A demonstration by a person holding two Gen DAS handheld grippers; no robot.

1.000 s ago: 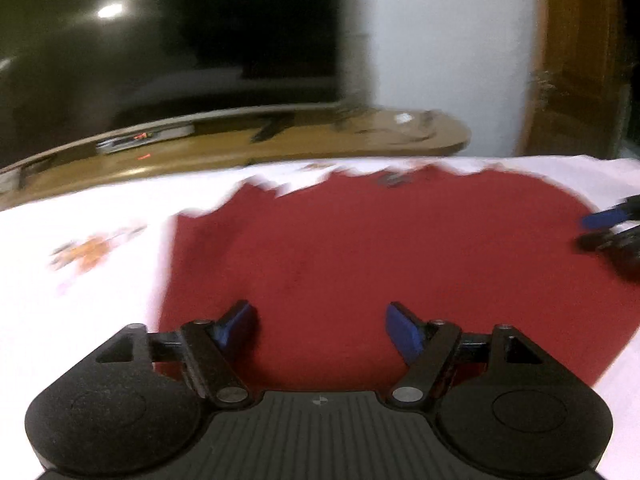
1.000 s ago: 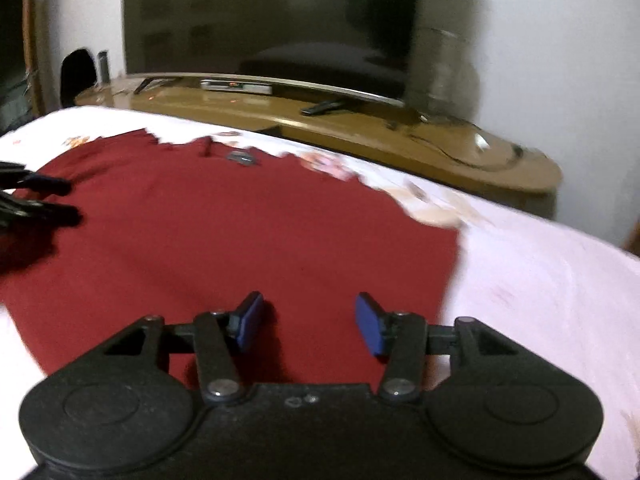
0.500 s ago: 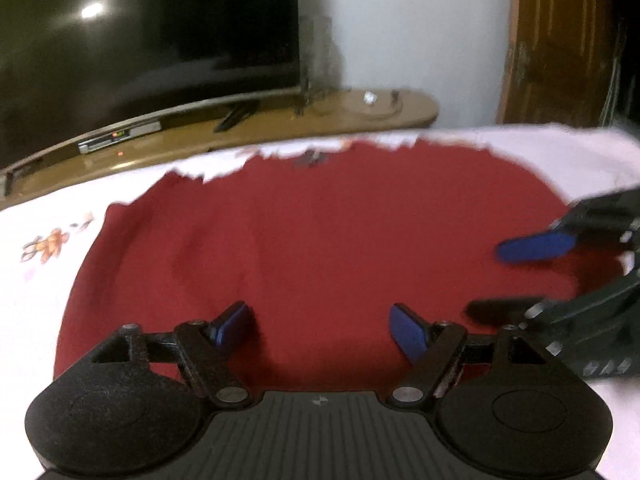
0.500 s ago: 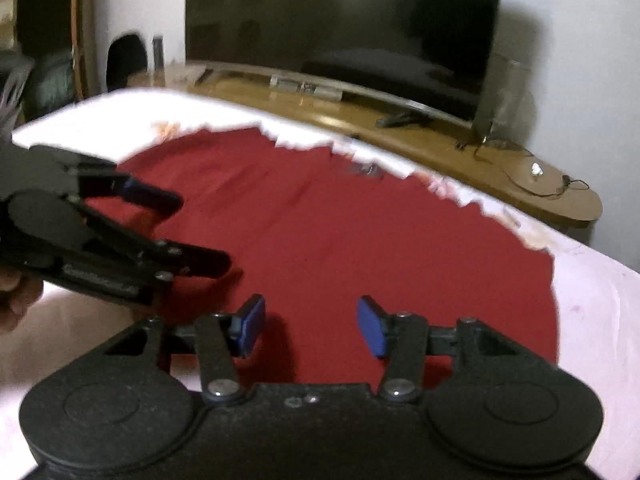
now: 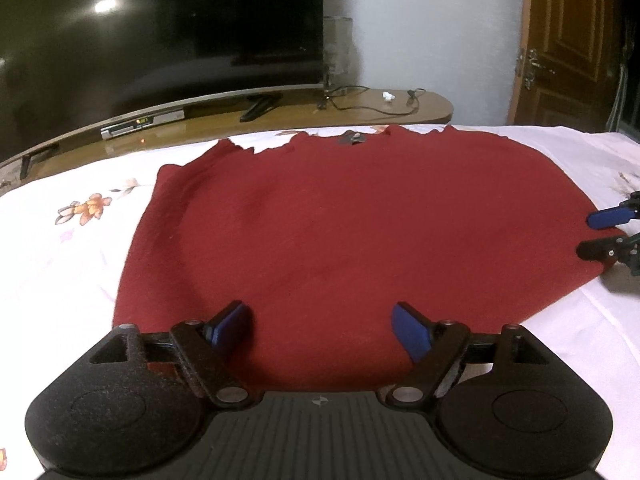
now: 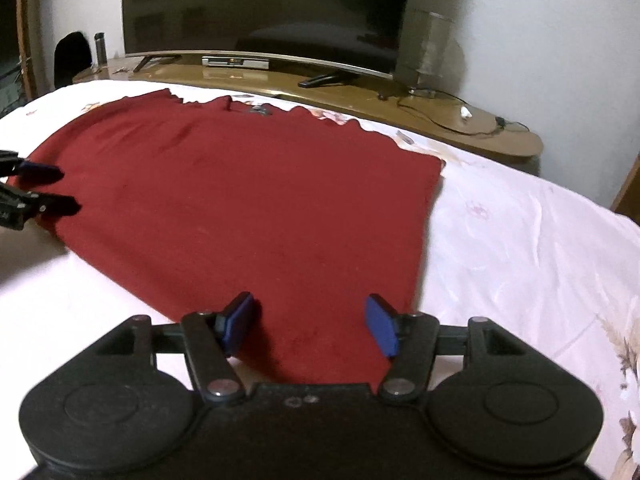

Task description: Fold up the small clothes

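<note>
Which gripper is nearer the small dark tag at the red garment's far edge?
Cannot tell. Left gripper and right gripper both sit at the red garment's near edge, opposite the tag.

One red garment (image 5: 352,232), two grippers (image 5: 322,330) (image 6: 310,324)

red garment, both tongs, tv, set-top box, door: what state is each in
red garment: spread flat, unfolded
left tongs: open, over the garment's near edge
right tongs: open, over the near corner
tv: screen dark
set-top box: display lit
door: shut
</note>
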